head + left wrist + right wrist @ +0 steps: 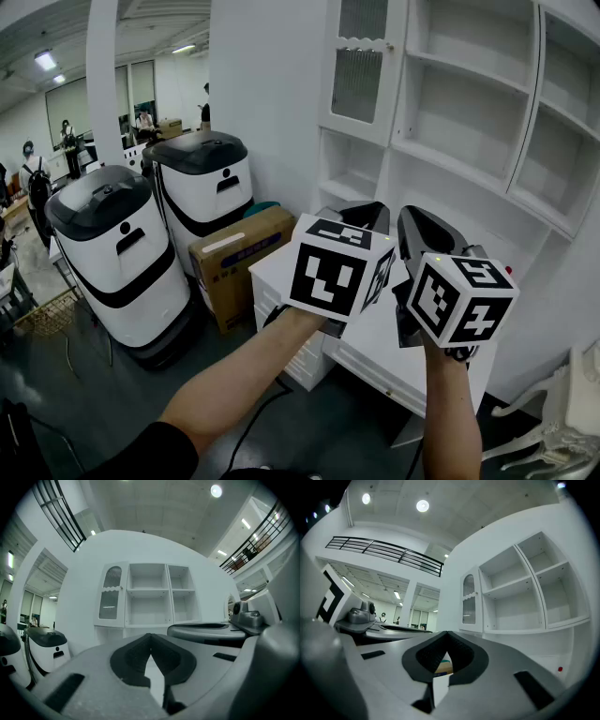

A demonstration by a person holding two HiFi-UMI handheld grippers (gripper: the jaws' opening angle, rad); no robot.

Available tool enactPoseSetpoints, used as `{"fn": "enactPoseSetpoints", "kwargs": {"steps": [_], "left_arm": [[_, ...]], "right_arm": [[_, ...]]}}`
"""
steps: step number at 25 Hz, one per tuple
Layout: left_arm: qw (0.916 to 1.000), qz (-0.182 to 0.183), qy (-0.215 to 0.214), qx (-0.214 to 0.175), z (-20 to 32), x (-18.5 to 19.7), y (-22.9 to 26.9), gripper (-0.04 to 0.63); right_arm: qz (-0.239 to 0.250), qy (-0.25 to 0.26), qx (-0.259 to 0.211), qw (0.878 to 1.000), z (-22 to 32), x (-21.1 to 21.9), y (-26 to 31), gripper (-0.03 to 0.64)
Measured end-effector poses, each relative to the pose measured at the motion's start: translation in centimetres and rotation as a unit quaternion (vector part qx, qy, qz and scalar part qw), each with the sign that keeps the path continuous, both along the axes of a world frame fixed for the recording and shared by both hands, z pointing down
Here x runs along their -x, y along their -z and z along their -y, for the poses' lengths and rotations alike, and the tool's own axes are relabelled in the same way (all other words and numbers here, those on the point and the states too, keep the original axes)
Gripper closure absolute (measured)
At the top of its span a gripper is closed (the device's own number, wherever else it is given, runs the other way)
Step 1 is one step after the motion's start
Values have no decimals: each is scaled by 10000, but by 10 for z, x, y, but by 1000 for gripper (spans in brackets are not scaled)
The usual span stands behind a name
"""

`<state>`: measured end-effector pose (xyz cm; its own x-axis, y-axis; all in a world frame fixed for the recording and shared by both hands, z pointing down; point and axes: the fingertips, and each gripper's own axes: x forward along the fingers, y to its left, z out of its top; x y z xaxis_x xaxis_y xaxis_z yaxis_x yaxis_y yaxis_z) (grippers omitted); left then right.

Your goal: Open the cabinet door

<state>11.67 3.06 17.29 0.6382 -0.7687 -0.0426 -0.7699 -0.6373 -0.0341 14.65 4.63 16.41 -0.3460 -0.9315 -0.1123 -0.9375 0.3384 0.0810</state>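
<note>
Far left of the head view: a few people, small and blurred, not to be made out further. Then two white machines with black lids, side by side on the floor. Beside them a cardboard box, closed, contents hidden, against the left end of a low white cupboard; much of that cupboard's top covered by the hands and marker cubes. Left gripper held level over the cupboard's left part, jaws pressed together at the tips, gripping nothing. Cabinet door up at the top left corner of the white shelf unit, apart from both grippers, closed as far as can be told; ribbed glass, nothing behind it readable. Right gripper just beside the left one, jaws likewise closed tip to tip and holding nothing, a sliver of the box showing through the gap below the tips. Right of the door, open shelf compartments showing only white boards. At the bottom right corner, a white chair, cut off by the frame edge.
</note>
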Motion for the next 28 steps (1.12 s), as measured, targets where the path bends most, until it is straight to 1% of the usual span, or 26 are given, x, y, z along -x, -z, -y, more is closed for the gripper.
{"fn": "enactPoseSetpoints", "kwargs": {"steps": [10,19,28], "left_arm": [[9999,33,88,38,3,-18,-4,583],[9997,90,215,57,8,-38,-11,583],[9993,108,353,72,41,-37,-16,583]], "right_arm": [[58,48,80,9999,4,-21,-5,597],[52,219,146,9996,10,-39,-12,596],[46,323,225,9992,44,-42,-22,595]]}}
